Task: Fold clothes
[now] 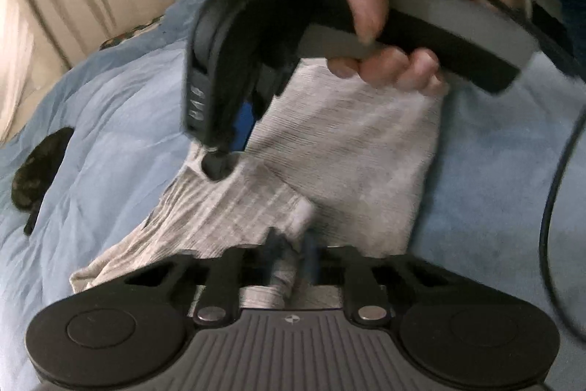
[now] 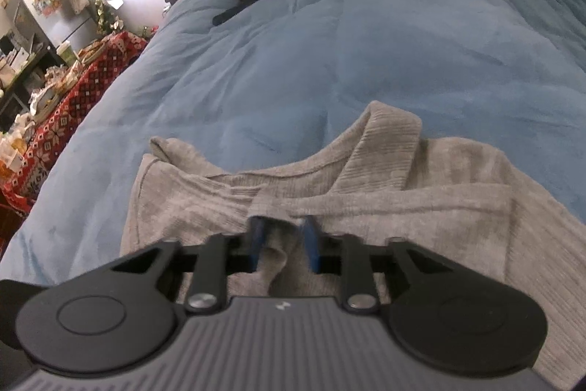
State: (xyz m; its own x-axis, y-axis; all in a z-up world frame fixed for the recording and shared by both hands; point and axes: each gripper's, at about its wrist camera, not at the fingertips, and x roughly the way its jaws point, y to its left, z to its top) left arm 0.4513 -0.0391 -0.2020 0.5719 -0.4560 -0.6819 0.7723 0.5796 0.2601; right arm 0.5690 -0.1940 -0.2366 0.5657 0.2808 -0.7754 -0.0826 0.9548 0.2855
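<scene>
Both my grippers pinch the grey sweater [image 2: 366, 193].
Left gripper [image 1: 291, 244] and right gripper [image 2: 282, 237] angle down, fingers clamped on folds, over the blue-quilted bed [image 2: 329, 61].

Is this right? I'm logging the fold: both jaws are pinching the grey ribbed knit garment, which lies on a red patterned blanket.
One thing is wrong: the grey ribbed knit garment lies on a plain blue quilt, as the right wrist view shows. The red patterned cloth covers something beside the bed. Both the left gripper and right gripper do pinch the garment.
</scene>
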